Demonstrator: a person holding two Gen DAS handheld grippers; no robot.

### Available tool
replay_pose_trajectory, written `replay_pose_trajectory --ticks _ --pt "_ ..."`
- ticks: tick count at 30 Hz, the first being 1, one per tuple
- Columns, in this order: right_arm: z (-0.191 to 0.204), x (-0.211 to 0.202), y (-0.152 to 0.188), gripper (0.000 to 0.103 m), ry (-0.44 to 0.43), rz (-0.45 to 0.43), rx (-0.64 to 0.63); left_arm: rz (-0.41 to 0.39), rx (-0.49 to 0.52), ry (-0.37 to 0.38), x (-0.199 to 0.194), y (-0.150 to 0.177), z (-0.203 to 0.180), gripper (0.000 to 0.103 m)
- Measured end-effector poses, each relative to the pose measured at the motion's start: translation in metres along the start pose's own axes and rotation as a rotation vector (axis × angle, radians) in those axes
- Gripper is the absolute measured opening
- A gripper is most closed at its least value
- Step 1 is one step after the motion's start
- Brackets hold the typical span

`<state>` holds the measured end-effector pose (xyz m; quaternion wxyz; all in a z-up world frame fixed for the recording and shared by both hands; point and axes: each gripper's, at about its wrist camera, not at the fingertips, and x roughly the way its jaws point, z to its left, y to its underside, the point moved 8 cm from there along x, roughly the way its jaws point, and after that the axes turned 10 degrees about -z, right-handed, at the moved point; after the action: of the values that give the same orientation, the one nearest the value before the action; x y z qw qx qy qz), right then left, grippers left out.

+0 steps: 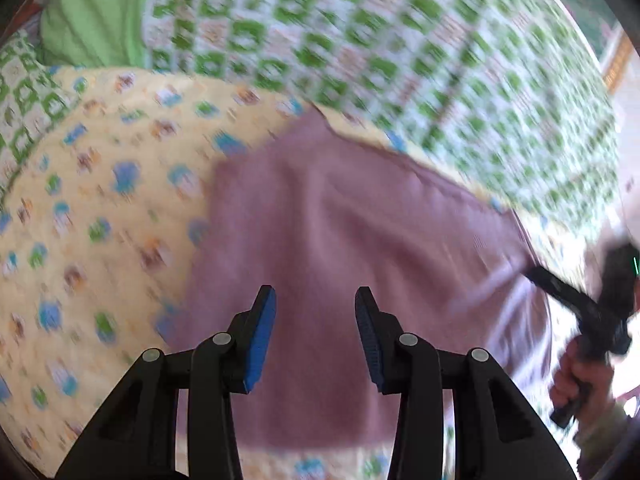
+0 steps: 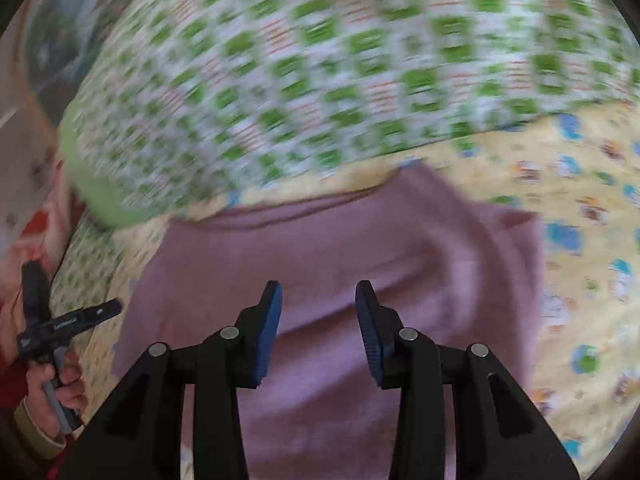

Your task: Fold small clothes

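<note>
Item 1. Mauve garment [image 1: 320, 216]: a small piece of clothing, spread mostly flat; creases are seen across its middle. It lies directly ahead of and beneath both pairs of fingers. It is judged to be laid out so that edges can be found for a fold.

Item 2. Yellow printed sheet [image 1: 100, 208]: spread under the garment, showing to the left of the left fingers and to the right of the right fingers. It is taken to serve as the folding surface.

Item 3. Green checked quilt [image 2: 320, 60]: bunched beyond the far edge of the garment, well past the fingertips in both views.

Item 4. Left gripper [image 1: 316, 320]: fingers are held wide apart, nothing between them; the garment is seen through the gap. Contact with the cloth cannot be told.

Item 5. Right gripper [image 2: 318, 320]: fingers likewise spread wide and empty, poised over a raised crease. In the left view it is seen at the far right, by the garment's side edge.

Item 6. Condition: both views are blurred. No fold is judged complete; the wide opening suits taking up an edge next.
</note>
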<state>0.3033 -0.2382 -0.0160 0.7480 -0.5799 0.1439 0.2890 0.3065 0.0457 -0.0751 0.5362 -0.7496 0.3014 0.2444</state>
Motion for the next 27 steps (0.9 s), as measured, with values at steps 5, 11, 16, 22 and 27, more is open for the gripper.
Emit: replay_pose_trajectory --ticks 5,11,16,22,27 --pt "0.030 0.069 0.021 0.048 -0.090 0.192 -0.030 0.099 -0.040 -0.036 0.019 0.051 0.000 0.042" --pt "-0.037 0.105 -0.019 0.048 0.181 0.053 0.057 0.123 -0.083 -0.084 0.016 0.069 0.020 0.043" --pt "-0.045 0.086 -0.043 0.048 0.254 -0.052 0.077 0.100 -0.162 -0.121 -0.015 0.075 0.040 0.060" --pt "-0.026 0.027 -0.022 0.056 0.150 -0.089 0.144 0.127 -0.346 -0.134 -0.034 0.090 0.073 0.070" --pt "-0.008 -0.020 0.037 0.057 0.065 -0.003 0.148 0.155 -0.434 -0.102 -0.031 0.098 0.080 0.070"
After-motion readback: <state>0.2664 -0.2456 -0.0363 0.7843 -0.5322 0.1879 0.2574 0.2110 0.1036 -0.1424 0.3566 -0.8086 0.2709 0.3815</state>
